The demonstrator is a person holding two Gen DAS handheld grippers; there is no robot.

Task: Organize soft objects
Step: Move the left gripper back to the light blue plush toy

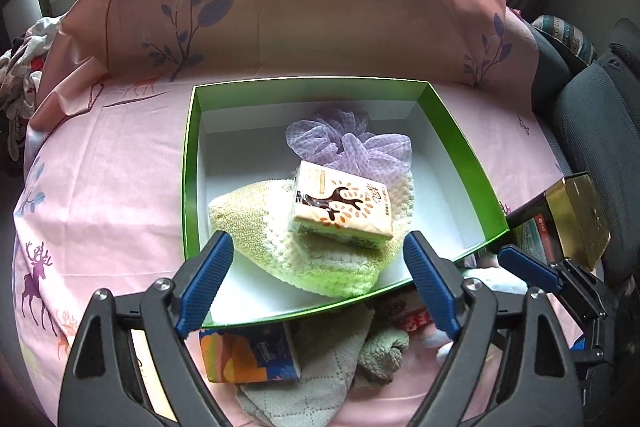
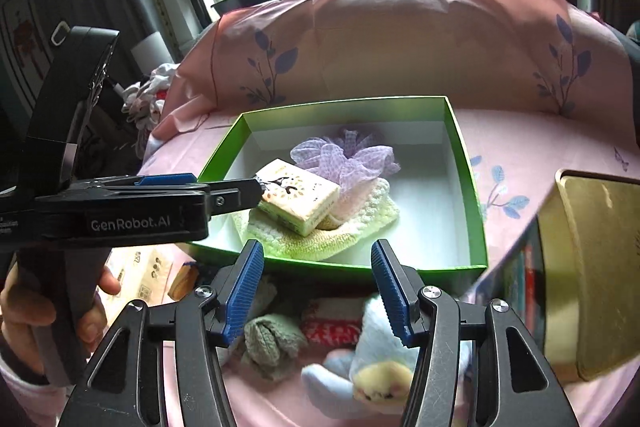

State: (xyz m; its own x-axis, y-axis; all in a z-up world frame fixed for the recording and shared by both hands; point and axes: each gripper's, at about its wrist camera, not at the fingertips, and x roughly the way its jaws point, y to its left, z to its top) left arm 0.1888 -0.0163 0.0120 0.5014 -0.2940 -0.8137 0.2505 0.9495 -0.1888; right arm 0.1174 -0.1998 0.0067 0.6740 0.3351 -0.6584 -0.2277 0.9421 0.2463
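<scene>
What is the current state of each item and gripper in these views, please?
green box: open, lidless.
tissue pack: inside box, atop knit hat.
knit hat: lying in box.
purple mesh pouf: in box, behind pack.
left gripper: open, empty.
right gripper: open, empty.
plush toy: outside box, on cloth.

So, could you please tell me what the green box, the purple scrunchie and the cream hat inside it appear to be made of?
The green box looks like glossy coated cardboard: thin straight walls, sheen outside, matte white inside. The purple scrunchie seems a sheer gauzy fabric, with a fine check and light showing through its ruffles. The cream hat looks like knitted or crocheted yarn, judging by its bumpy stitch texture; the fibre cannot be told.
</scene>
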